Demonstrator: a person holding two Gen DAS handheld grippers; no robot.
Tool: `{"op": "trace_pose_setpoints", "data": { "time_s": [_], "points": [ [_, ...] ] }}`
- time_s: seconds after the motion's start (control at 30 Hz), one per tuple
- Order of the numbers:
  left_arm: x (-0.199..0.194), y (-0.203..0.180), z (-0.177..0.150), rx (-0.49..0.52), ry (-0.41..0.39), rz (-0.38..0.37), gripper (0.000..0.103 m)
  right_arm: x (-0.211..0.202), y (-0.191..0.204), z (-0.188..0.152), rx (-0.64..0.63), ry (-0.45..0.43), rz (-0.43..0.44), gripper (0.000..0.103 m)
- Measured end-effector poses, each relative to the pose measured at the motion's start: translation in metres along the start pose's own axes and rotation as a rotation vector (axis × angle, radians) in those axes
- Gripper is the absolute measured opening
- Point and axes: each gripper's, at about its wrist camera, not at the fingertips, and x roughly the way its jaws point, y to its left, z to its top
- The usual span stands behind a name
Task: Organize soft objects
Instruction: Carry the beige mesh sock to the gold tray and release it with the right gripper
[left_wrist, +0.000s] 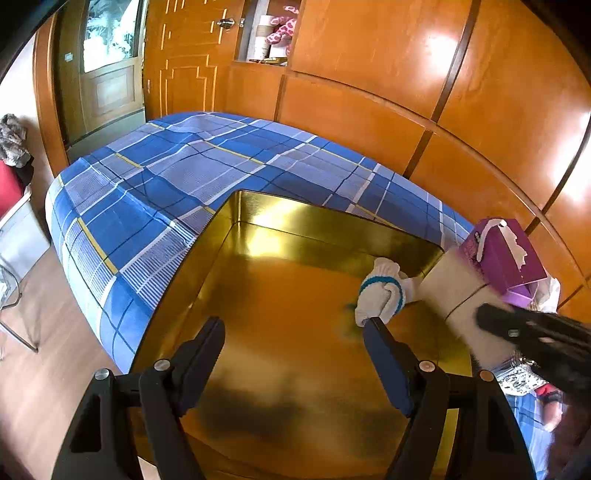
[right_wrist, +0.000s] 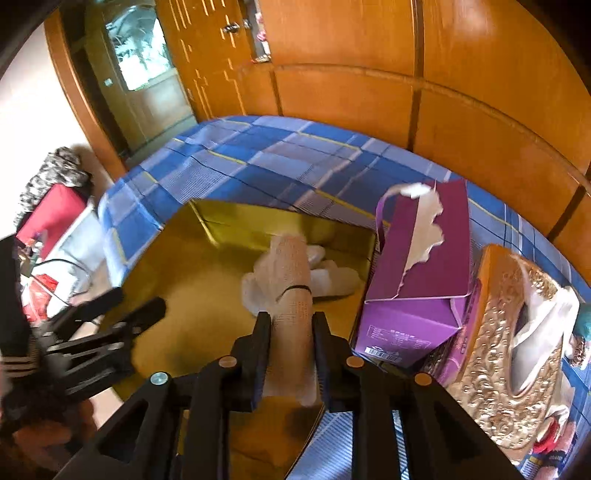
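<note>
The roll (right_wrist: 293, 310) — a pale rolled cloth with a thin dark band around it — sits between the jaws of the right gripper (right_wrist: 291, 321), which stand narrow and close on both its sides; whether the pads press it the blurred view does not settle. Its far end reaches out over the gold tray (right_wrist: 177, 266), above a loose white heap (right_wrist: 328, 273) lying near the tray's far wall. From the left wrist view the same roll (left_wrist: 454, 295) slants down into the tray's right side, with the right gripper (left_wrist: 535, 332) blurred behind it.

A white glove with a blue-banded cuff (left_wrist: 382, 291) lies on the tray floor near the far right corner, just beyond the tip of the left gripper's right finger (left_wrist: 384, 350). The left gripper (left_wrist: 295, 325) hangs over the tray (left_wrist: 236, 236) with its jaws wide and nothing between them.

The tray rests on a bed under a blue plaid sheet (left_wrist: 166, 177). Just right of the tray stands a purple tissue box (right_wrist: 417, 273) with white tissue torn from its top, and beside that an ornate gold box (right_wrist: 506, 354) with tissue in its opening. Wooden wardrobe panels (left_wrist: 369, 55) run behind the bed.
</note>
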Motion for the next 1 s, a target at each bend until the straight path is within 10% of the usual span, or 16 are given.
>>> {"op": "trace_pose_setpoints", "data": {
  "time_s": [0.1, 1.0],
  "points": [
    [-0.001, -0.006, -0.002, 0.020, -0.004, 0.001, 0.078, 0.010, -0.002, -0.003, 0.007, 0.015, -0.013, 0.036],
    [-0.033, -0.051, -0.012, 0.179, -0.105, -0.018, 0.083, -0.064, -0.017, -0.053, 0.005, -0.232, -0.178, 0.043]
  ]
}}
